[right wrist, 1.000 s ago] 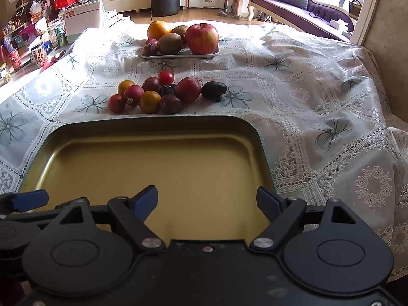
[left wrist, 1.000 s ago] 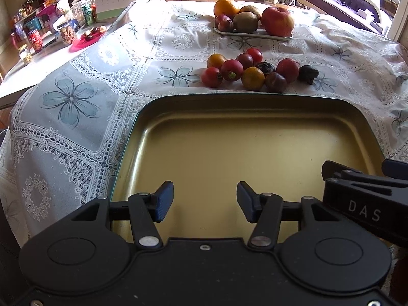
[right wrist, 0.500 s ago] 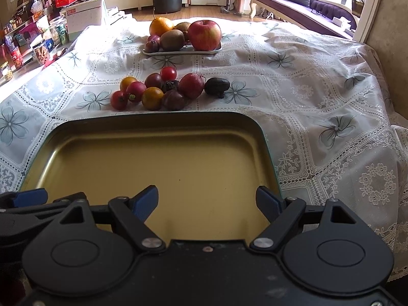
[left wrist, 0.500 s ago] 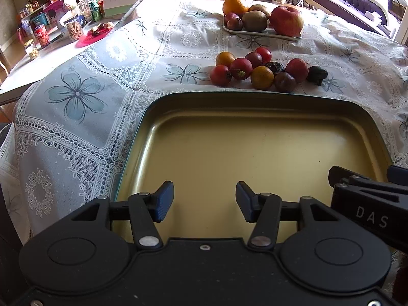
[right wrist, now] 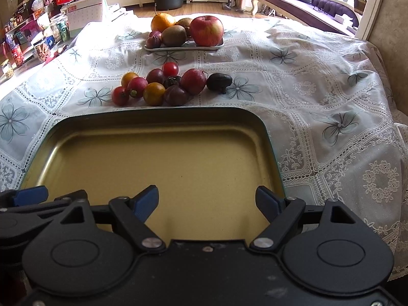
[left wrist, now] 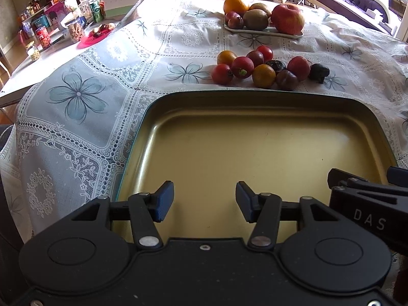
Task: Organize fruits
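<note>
An empty gold tray [left wrist: 255,153] [right wrist: 153,158] lies on the lace tablecloth right below both grippers. Beyond its far rim sits a cluster of several small fruits [left wrist: 265,67] [right wrist: 163,84]: red, orange and dark purple ones, with a black one [left wrist: 318,72] [right wrist: 219,82] at the right end. Farther back a white plate [left wrist: 262,32] [right wrist: 183,48] carries an apple, kiwis, an orange and small plums. My left gripper [left wrist: 204,200] is open over the tray's near part, with nothing between its blue pads. My right gripper [right wrist: 207,201] is open wider, also with nothing in it.
A side table at the far left holds jars, cans, a red dish [left wrist: 95,35] and a calendar. A sofa [right wrist: 306,2] and a black stool stand past the table. The tablecloth drapes over the table's right edge [right wrist: 382,127].
The view of both cameras has shifted slightly, so the fruits and tray sit a little lower in frame. No fruit has moved on the cloth.
</note>
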Available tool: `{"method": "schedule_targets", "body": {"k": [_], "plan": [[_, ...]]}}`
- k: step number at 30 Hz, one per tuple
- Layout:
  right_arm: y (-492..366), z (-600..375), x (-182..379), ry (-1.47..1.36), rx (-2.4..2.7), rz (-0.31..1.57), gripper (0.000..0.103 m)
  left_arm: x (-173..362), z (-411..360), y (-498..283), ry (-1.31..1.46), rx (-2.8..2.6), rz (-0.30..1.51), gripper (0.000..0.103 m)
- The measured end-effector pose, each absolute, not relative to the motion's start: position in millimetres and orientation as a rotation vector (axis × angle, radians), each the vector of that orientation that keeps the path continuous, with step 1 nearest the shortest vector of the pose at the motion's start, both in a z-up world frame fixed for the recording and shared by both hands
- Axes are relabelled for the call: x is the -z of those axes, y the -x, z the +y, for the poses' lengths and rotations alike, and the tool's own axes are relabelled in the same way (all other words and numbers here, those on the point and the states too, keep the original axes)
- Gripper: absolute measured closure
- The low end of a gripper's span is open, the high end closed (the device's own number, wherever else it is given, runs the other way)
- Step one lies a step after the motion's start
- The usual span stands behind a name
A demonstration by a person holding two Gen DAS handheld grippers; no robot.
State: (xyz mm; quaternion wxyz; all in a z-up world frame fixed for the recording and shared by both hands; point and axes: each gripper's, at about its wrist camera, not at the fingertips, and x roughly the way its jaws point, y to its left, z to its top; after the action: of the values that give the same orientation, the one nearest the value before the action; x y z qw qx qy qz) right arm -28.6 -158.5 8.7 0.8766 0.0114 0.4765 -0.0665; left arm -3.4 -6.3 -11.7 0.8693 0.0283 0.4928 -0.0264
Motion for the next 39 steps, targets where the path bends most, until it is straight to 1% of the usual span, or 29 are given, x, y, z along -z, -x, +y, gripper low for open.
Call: {"method": "schedule_targets", "body": {"k": [12,16,25,27,32,39], "plan": [[28.8,-158.2,-8.3,-0.026,0.128,1.001,0.017,9.8,-7.1,4.8,-0.064,0.052,1.023,0.044],[27.9,-157.8,-6.2,-0.027,0.121,1.015,0.02,10.3,-6.6,4.7,-0.061,0.052,1.028,0.045],[29.2,-156.1,-5.5,-0.025,0.107,1.02,0.021,11.3,-5.6,4.4,-0.059,0.06,1.036,0.045],[28.8,-156.1,-4.5,-0.029,0.103,1.026,0.022,10.8,-5.9,4.8,-0.066,0.063,1.033,0.045],[27.3,-157.3,-1.1,-0.053,0.075,1.067,0.032,8.5,-6.6,2.9,-0.078,0.076,1.03,0.045],[26.0,-159.9,-11.0,-0.063,0.029,1.035,0.033,-1.1,2.1,-7.8,-0.069,0.074,1.011,0.045]]}}
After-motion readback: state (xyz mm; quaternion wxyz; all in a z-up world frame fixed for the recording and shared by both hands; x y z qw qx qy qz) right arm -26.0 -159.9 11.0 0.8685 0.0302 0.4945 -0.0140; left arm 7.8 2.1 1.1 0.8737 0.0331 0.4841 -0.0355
